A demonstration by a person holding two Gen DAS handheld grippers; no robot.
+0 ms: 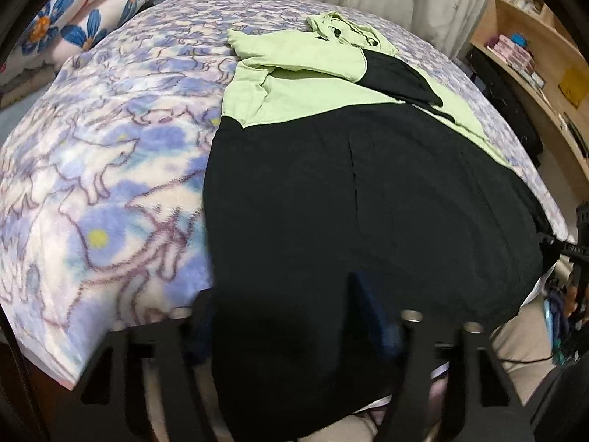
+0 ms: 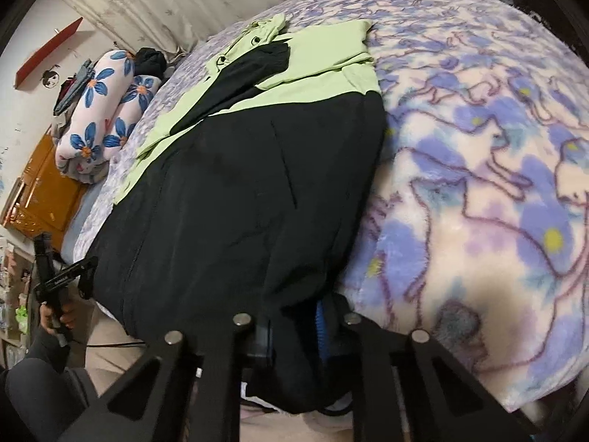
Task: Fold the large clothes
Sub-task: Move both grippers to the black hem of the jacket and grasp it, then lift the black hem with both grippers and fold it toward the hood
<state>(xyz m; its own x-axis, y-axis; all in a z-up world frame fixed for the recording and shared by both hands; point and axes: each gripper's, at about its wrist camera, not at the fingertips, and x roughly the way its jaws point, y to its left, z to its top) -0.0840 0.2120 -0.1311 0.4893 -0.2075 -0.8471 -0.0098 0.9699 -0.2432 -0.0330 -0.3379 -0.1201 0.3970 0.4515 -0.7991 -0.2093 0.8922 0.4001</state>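
Note:
A large black and light-green hooded jacket (image 1: 349, 191) lies flat on the bed, hood at the far end, sleeves folded over its chest; it also shows in the right wrist view (image 2: 235, 191). My left gripper (image 1: 291, 316) is at the jacket's near hem at its left corner, jaws around the black cloth. My right gripper (image 2: 294, 324) is at the hem's right corner, black cloth between its blue-padded fingers (image 2: 321, 322). The right gripper also shows at the right edge of the left wrist view (image 1: 563, 250), and the left one at the left of the right wrist view (image 2: 70, 276).
The bed is covered by a purple and cream fleece blanket (image 1: 110, 184). Rolled floral bedding (image 2: 103, 110) lies at the bed's far side. Wooden shelves (image 1: 545, 55) stand to the right. An orange cabinet (image 2: 48, 191) stands by the wall.

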